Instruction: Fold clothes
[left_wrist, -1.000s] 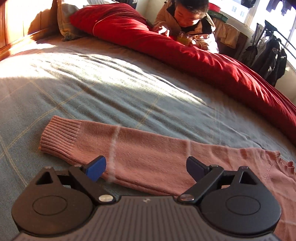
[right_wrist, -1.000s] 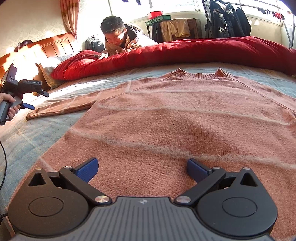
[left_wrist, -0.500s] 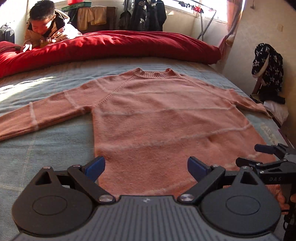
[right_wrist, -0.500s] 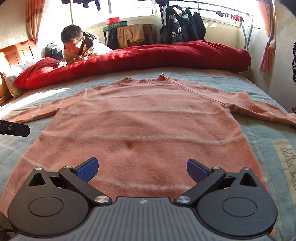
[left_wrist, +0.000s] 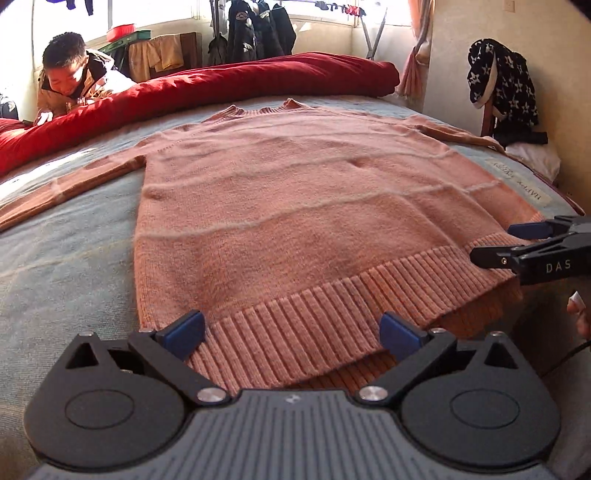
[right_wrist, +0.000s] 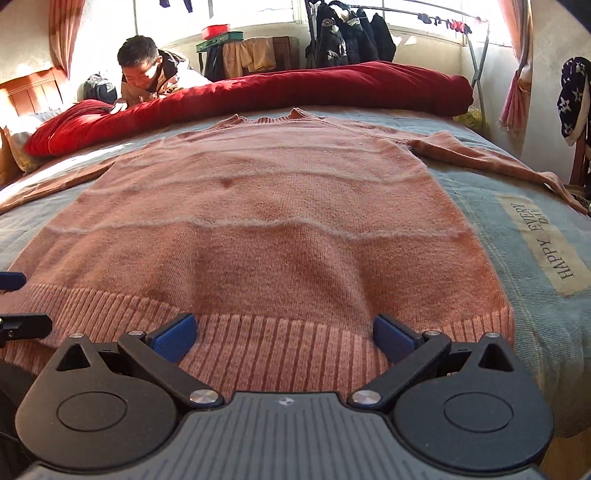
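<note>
Pink sweater (right_wrist: 266, 221) spread flat on the bed (right_wrist: 517, 236), ribbed hem nearest. Left gripper (left_wrist: 291, 328) fingers opening wide over the hem, gripping nothing. Right gripper (right_wrist: 284, 332) fingers spread, empty; "DAS" on its side. "HAPPY EVERY DAY" label (right_wrist: 546, 243) on the blanket.

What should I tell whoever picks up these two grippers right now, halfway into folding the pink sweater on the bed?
Left gripper: jaws opening wide, nothing held, at the sweater's ribbed hem near its left corner.
Right gripper: open, empty, over the hem towards the right corner.
Sweater: flat on the blue bedspread, collar far, both sleeves spread outward.
Red duvet lies beyond the collar, with a person behind it.
Done: sweater laid out flat.
Left: no fold made yet; probably grip the hem and begin folding.
</note>
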